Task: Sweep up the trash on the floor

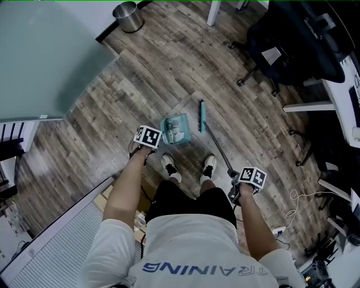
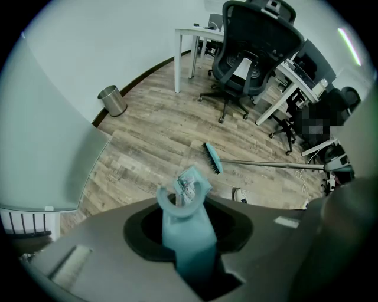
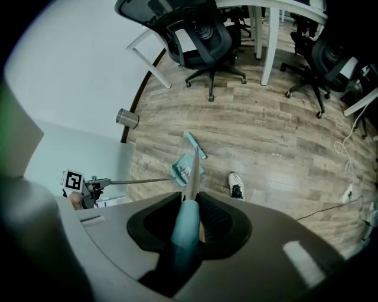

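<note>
My left gripper [image 1: 147, 138] points straight down and is shut on the teal handle [image 2: 183, 233] of a dustpan. The teal pan [image 1: 175, 129] sits on the wood floor ahead of my shoes, with pale bits of trash [image 1: 177, 134] in it. My right gripper [image 1: 251, 178] is shut on the teal grip [image 3: 185, 227] of the broom, whose metal pole [image 1: 220, 151] slants to the teal broom head [image 1: 202, 116]. The head stands just right of the pan, a small gap between them. From the right gripper view the pole crosses over the pan [image 3: 185, 167].
A steel bin [image 1: 128, 17] stands at the far wall by a frosted glass partition [image 1: 45, 56]. Black office chairs [image 1: 292, 39] and white desk legs [image 1: 308, 107] crowd the right side. Cables [image 1: 298, 202] trail on the floor at the right. My shoes [image 1: 169, 166] are behind the pan.
</note>
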A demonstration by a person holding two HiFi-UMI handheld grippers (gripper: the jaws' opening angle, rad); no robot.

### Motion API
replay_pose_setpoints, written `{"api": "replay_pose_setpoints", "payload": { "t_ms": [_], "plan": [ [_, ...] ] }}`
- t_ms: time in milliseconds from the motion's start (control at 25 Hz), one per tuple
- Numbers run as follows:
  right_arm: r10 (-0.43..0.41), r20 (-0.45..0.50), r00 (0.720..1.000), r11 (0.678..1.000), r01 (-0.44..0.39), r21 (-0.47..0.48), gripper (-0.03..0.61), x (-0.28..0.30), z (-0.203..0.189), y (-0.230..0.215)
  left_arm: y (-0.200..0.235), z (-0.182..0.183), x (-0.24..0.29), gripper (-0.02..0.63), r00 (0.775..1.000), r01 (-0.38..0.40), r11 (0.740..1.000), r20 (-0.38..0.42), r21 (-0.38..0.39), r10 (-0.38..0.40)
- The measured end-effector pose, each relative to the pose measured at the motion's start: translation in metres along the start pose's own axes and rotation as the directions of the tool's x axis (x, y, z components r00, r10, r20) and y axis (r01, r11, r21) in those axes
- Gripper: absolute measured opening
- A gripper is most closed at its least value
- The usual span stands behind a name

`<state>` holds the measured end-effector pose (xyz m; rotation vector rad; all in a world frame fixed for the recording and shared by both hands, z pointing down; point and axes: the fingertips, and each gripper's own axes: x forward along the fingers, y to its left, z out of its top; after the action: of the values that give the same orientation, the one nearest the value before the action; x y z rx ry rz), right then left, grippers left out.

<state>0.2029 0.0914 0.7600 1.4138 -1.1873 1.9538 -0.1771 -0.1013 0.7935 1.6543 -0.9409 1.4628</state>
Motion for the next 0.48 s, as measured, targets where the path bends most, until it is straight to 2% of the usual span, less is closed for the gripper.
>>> {"api": "replay_pose_setpoints", "payload": {
  "t_ms": [320,440,480],
  "plan": [
    [-0.017,0.035,0.999,1.000,0.017,-0.013,0.109,-0.006,0.001,-0.007,-0.003,-0.002,0.001,0.102,1.000,0.015,1.000,0.004,-0.007,-0.015],
    [-0.003,0.040,0.999,1.000,0.005,-0.026,0.109,-0.007,-0.006,-0.004,-0.006,0.002,0.002,0.127,0.998,0.047,0.999,0.044,0.005,-0.047],
    [0.000,0.041,0.999,1.000,0.001,-0.030,0.109,-0.008,-0.008,-0.004,-0.004,0.003,0.004,0.156,0.997,0.051,0.999,0.066,0.009,-0.051]
  ]
}}
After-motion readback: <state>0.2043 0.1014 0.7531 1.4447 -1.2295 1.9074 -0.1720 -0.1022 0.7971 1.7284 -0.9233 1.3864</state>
